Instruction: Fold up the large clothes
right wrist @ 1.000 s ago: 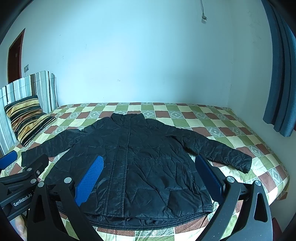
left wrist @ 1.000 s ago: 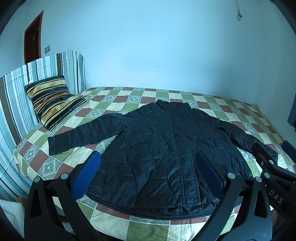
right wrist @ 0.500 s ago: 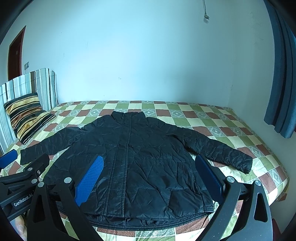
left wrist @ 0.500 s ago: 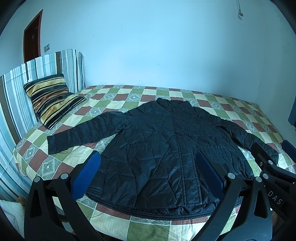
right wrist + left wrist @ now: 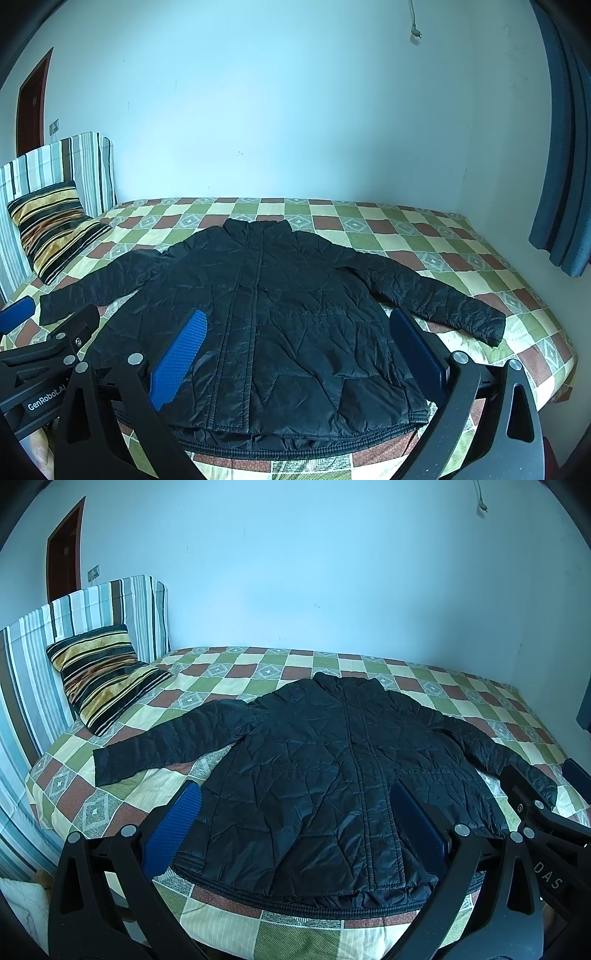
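The black quilted jacket (image 5: 332,775) lies flat, sleeves spread, hem at the bed's (image 5: 229,912) near edge for folding, while the left hand-held gripper (image 5: 295,827) and right hand-held gripper (image 5: 295,347) hover released, grasping nothing.

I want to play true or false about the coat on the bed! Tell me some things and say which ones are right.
1. The black jacket lies spread flat on the checkered bedspread. True.
2. Both sleeves are folded over the chest. False: both stretch out to the sides.
3. The right tool is squeezing the hem. False: it is open and holds nothing.
4. A striped pillow leans at the striped headboard. True.
5. The left tool is open. True.
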